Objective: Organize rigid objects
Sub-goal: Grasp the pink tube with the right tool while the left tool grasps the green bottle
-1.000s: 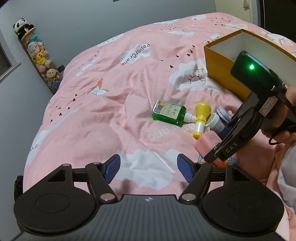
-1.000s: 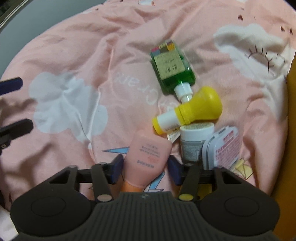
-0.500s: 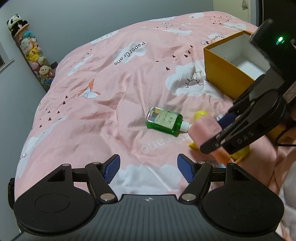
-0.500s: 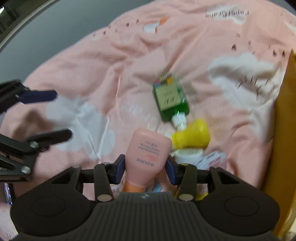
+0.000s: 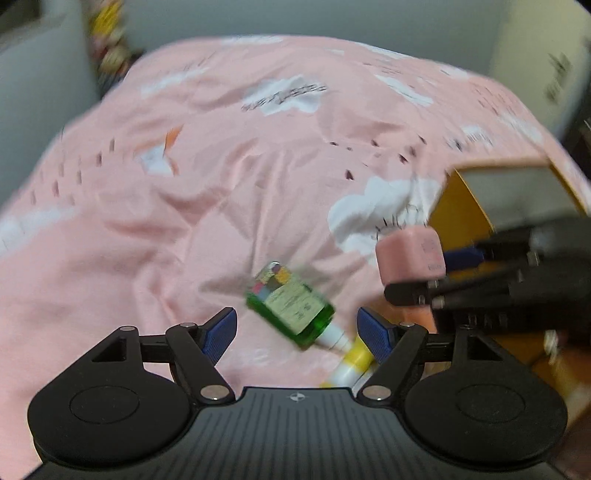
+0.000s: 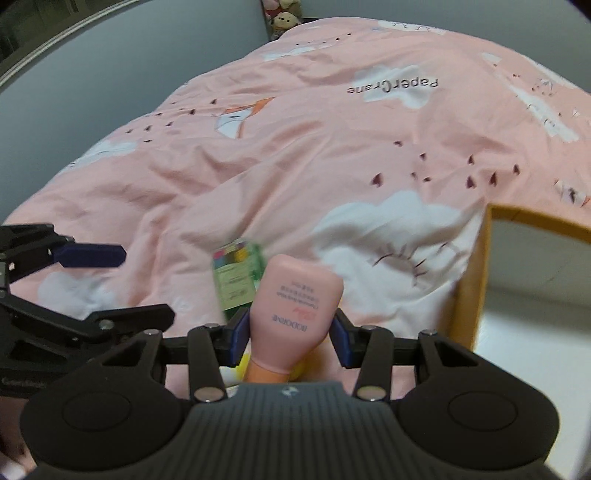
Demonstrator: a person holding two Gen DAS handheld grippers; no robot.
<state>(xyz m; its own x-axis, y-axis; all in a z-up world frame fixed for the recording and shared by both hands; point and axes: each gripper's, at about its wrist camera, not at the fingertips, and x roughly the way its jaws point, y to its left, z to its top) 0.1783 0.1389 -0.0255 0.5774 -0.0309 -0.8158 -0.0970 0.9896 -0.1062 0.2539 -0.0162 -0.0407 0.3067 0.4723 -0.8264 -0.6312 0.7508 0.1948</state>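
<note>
Here, right claw (image 6: pixel 288 339) clamps pink tube (image 6: pixel 295 314); left claw (image 5: pixel 299 332) widening, empty; green bottle (image 5: pixel 291 308) blurred, perhaps half-hidden.

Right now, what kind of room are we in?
Probably a bedroom: a pink duvet printed with clouds covers a bed, and stuffed toys sit by the grey wall behind it.

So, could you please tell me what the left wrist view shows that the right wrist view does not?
Only the left wrist view shows the green bottle's white cap and the yellow bottle lying beside it. Only the right wrist view shows the box's white floor and the print on the pink tube. Both show the pink bedspread, the green bottle, the orange box, the tube clamped in the right gripper, and the open left gripper, whose jaws have just been widening, empty.
</note>
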